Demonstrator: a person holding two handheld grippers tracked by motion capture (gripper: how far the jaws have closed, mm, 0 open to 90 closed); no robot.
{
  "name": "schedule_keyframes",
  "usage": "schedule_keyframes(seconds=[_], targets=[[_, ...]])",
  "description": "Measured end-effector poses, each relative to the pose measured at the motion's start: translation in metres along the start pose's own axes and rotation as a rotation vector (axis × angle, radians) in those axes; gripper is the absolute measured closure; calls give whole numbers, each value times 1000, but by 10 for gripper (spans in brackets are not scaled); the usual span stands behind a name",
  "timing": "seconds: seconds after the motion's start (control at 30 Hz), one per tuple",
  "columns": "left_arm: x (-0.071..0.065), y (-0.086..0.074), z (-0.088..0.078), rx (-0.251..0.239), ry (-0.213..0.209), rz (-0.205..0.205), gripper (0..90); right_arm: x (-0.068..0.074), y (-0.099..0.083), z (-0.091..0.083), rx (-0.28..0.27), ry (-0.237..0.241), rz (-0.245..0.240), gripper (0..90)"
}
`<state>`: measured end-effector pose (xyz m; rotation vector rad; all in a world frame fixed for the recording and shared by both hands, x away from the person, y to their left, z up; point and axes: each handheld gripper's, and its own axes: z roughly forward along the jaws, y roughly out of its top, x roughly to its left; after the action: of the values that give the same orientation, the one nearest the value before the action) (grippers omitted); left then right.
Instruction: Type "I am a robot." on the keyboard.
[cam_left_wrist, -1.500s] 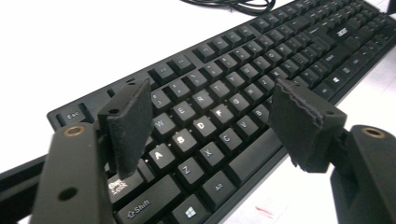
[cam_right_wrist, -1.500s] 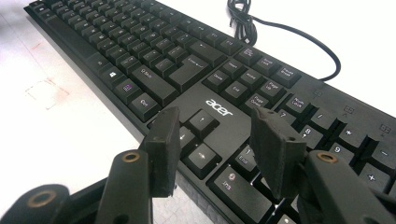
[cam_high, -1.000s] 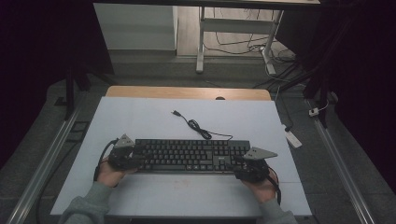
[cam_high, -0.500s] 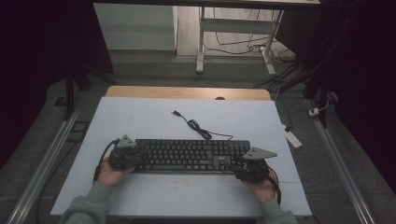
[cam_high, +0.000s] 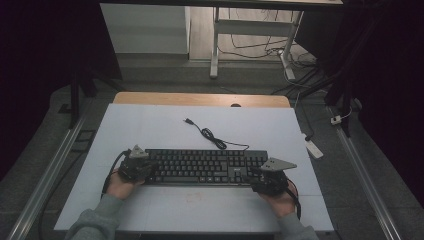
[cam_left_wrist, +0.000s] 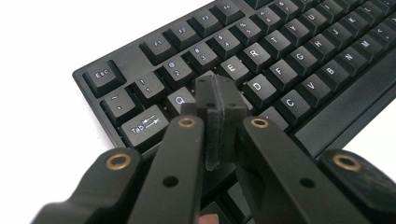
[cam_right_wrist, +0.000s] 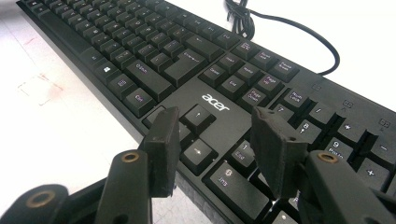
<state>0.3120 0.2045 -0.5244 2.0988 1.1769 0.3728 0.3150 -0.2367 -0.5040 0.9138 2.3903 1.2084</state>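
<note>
White table (cam_high: 150, 125) | left gripper (cam_left_wrist: 219, 105) jaws just closed, pressed together empty over keyboard (cam_high: 205, 165) W key: keypress readied | right gripper (cam_right_wrist: 215, 144) held open, empty, above keyboard arrow keys

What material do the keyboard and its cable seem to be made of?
The keyboard looks like matte black plastic: its keys and case show a dull, even sheen with white printed letters. The cable looks like black rubber or soft plastic, since it is smooth and lies in loose curves on the white table. Neither can be confirmed by sight alone.
</note>
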Motion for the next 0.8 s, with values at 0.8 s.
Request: schedule_keyframes(seconds=[0.8], targets=[[9, -1, -17, -126, -42, -70, 544, -1, -1, 0, -7, -2, 1, 519]])
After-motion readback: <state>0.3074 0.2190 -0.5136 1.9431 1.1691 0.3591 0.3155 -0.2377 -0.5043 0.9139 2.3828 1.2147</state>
